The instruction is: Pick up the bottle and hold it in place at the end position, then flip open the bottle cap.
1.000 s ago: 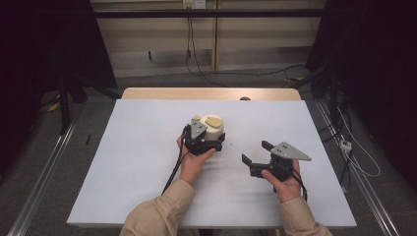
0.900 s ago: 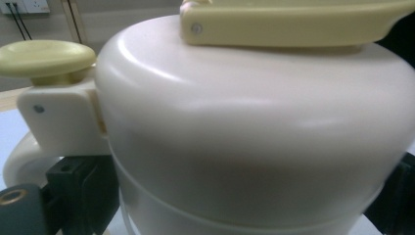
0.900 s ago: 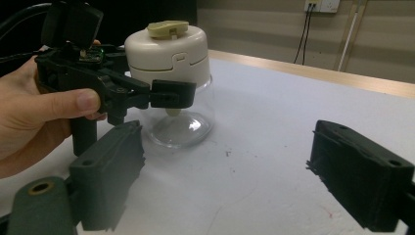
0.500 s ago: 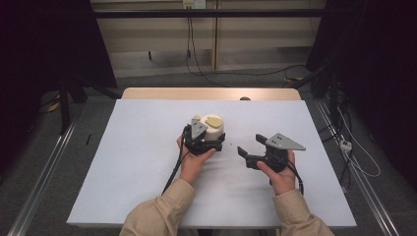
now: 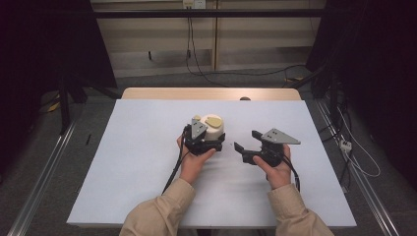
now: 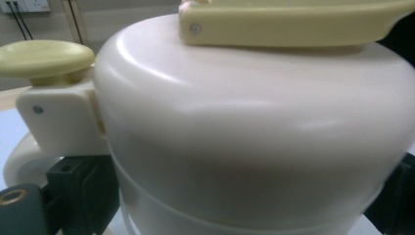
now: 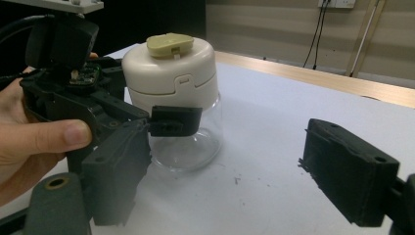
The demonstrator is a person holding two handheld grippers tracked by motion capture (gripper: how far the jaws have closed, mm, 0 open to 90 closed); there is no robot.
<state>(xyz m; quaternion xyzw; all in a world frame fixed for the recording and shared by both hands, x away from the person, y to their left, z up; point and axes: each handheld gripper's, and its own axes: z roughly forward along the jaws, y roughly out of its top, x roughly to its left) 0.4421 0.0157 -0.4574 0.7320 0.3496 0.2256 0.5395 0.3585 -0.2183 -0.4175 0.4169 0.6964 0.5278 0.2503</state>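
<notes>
**Left tongs clamped on the jar, right tongs spread beside it**

Nearest to me in the high view are my two tan sleeves [image 5: 162,216], coming up from the bottom edge onto the white table [image 5: 128,162]. My right gripper [image 5: 244,146] sits just ahead of my right hand [image 5: 276,167], with its grey plate on top and its jaws pointing left toward the jar. Those jaws have just been closing a little, yet they stand wide apart and nothing lies between them; in the right gripper view I see bare table in the gap, and the jar stands well beyond the tips.

A little farther on, near the middle of the table, my left hand [image 5: 193,162] holds the left gripper [image 5: 209,141] against the jar [image 5: 212,129]. In the right gripper view one black pad presses the clear glass lower body just under the cream lid [image 7: 169,73], and the jar stands upright on the table. The left gripper view has that cream lid close up, with black jaw parts at both lower corners, so I read this gripper as clamped on the jar. A pale yellow flip cap [image 7: 170,44] lies flat on top of the lid.

Beyond the white sheet a strip of wooden tabletop [image 5: 206,93] shows, then cables [image 5: 189,44] hanging down the back wall.
</notes>
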